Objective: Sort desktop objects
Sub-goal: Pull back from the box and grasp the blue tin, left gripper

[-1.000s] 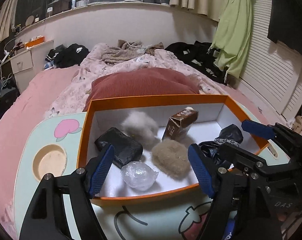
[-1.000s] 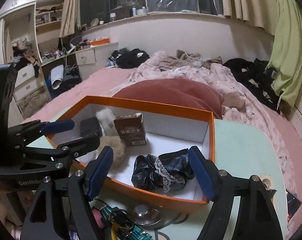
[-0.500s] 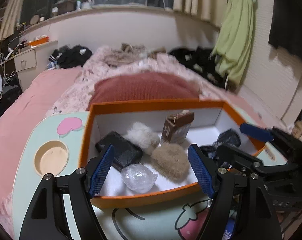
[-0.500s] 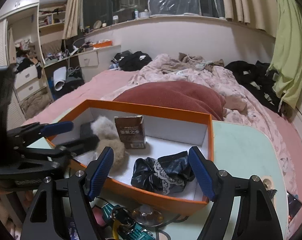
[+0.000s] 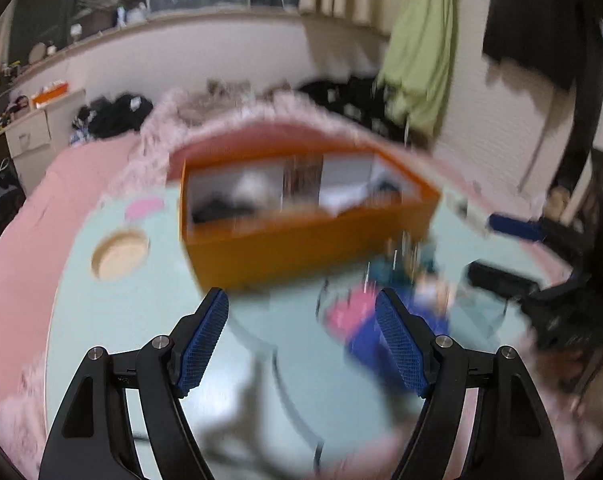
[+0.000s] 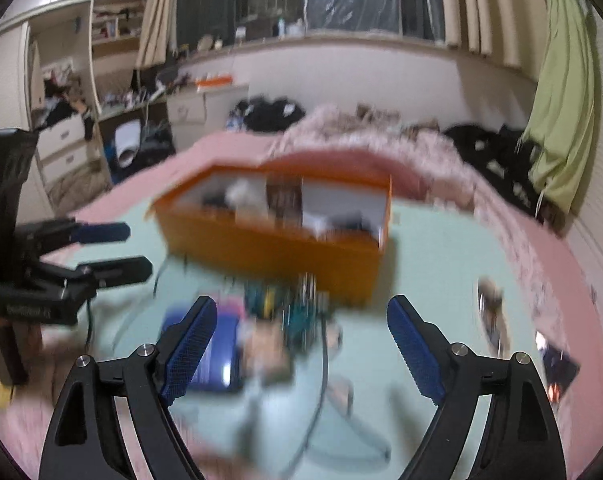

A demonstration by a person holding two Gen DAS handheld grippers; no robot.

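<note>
Hovering above the pale green tabletop, both tongs are spread and carry nothing: left tongs, right tongs. The orange box sits further back, already containing several items. Unsorted objects, a blue item and a teal cluster, lie just in front of it, heavily blurred. Recommended: steady the tongs, centre them over one object, close fully, then lift clear of the box wall.
</note>
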